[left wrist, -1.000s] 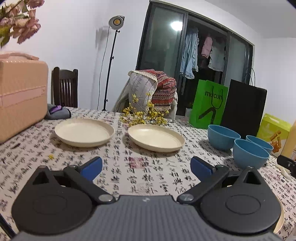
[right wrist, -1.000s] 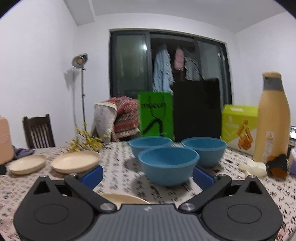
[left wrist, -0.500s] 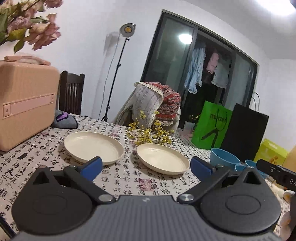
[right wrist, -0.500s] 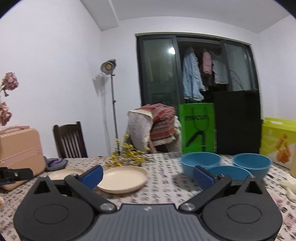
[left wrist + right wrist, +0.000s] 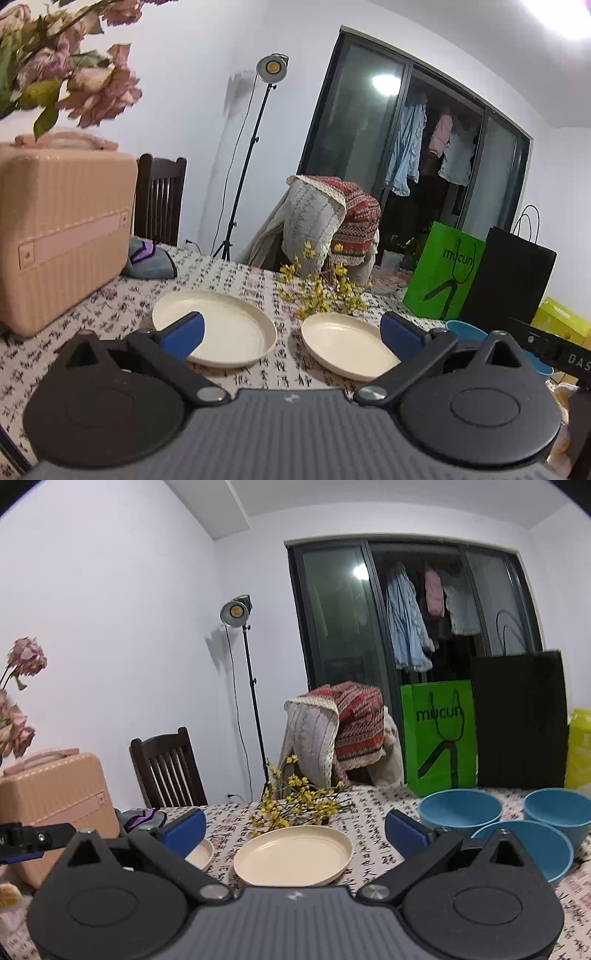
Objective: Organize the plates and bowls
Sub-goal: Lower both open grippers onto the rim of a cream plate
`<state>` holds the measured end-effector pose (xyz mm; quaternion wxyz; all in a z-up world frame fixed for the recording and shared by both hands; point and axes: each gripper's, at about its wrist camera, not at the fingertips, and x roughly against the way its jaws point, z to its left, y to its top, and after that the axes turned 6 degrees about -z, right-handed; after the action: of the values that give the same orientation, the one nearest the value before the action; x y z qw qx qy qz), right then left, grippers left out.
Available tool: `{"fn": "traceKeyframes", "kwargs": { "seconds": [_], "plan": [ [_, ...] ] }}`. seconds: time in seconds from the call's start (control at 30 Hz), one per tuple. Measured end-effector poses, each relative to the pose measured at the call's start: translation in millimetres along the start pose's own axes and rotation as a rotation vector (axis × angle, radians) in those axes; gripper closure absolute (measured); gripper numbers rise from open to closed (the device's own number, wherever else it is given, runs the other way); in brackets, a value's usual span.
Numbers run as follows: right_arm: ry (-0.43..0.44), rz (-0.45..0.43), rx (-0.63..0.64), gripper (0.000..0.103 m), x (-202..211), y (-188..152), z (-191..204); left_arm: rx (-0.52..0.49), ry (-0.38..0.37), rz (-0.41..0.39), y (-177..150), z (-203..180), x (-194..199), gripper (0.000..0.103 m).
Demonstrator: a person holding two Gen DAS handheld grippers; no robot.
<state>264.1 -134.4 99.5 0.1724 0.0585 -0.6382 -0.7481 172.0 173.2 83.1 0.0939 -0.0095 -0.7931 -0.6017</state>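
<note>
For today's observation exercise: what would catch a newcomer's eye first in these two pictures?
Probably the bright green shopping bag at the table's far edge, beside a black bag. Next, three blue bowls clustered on the right and two cream plates side by side on the patterned tablecloth. The pink case looms on the left.

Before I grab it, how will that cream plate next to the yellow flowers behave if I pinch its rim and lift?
The cream plate looks thin, shallow and matte, so it is probably light and stiff. Its low raised rim gives the open right tool little to pinch, so it may tilt. On the printed tablecloth, a push might drag the cloth rather than slide the plate.
</note>
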Motion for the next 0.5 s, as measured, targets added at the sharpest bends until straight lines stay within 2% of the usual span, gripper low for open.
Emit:
{"fn": "traceKeyframes", "kwargs": {
  "seconds": [0.2, 0.5],
  "plan": [
    [0.016, 0.072, -0.020, 0.000, -32.2, 10.1, 10.1, 0.023, 0.031, 0.001, 14.2, 12.0, -12.7, 0.000],
    [0.040, 0.107, -0.033, 0.000, -76.2, 19.0, 48.7, 0.062, 0.118, -0.002, 32.7, 48.5, -35.7, 0.000]
  ]
}}
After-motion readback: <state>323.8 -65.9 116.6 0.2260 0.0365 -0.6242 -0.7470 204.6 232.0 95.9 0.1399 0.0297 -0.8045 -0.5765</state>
